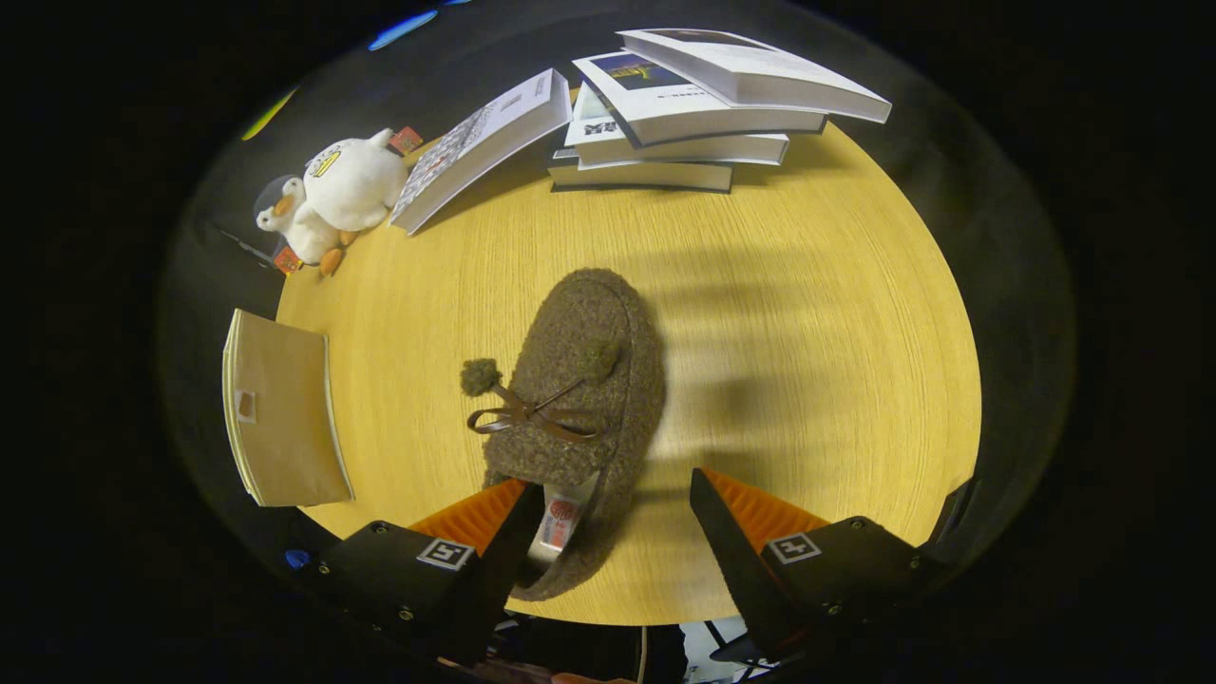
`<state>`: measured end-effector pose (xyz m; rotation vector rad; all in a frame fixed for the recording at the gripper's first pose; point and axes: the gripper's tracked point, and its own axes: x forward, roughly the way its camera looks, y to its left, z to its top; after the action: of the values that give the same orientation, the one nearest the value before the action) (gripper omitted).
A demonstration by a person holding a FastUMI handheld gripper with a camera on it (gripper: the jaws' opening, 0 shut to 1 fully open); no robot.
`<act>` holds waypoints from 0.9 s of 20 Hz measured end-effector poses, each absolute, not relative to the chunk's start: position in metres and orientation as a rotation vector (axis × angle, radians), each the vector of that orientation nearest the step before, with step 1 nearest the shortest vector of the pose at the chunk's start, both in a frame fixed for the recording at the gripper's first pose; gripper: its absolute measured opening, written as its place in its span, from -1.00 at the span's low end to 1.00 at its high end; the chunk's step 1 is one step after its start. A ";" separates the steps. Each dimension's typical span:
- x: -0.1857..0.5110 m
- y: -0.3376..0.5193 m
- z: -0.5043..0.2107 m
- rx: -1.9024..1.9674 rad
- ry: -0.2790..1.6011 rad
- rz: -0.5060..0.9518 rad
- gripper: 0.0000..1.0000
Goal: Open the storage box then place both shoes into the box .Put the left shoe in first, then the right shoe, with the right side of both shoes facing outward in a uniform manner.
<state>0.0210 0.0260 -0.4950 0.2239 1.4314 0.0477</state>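
Observation:
A brown fuzzy shoe (pixel 579 380) with a thin bow and two pompoms lies on the yellow wooden table (pixel 807 361), toe pointing away from me. Its heel opening, with a white label inside, sits between my fingers. My gripper (pixel 613 489) is open. The left finger (pixel 513 532) overlaps the left side of the heel opening. The right finger (pixel 722 532) stands apart from the shoe's right side, with bare table in the gap. Whether the left finger touches the shoe is unclear.
A flat tan item (pixel 280 418) with a small tab lies at the table's left edge. Beyond the shoe stand a stack of books (pixel 684 123), a leaning book (pixel 475 152) and a white plush duck (pixel 337 195). The table's near edge runs just under my fingers.

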 end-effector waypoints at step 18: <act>0.021 0.050 -0.464 0.233 1.437 0.039 -0.97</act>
<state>0.0211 0.0504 -0.4638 0.2332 1.4369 0.0395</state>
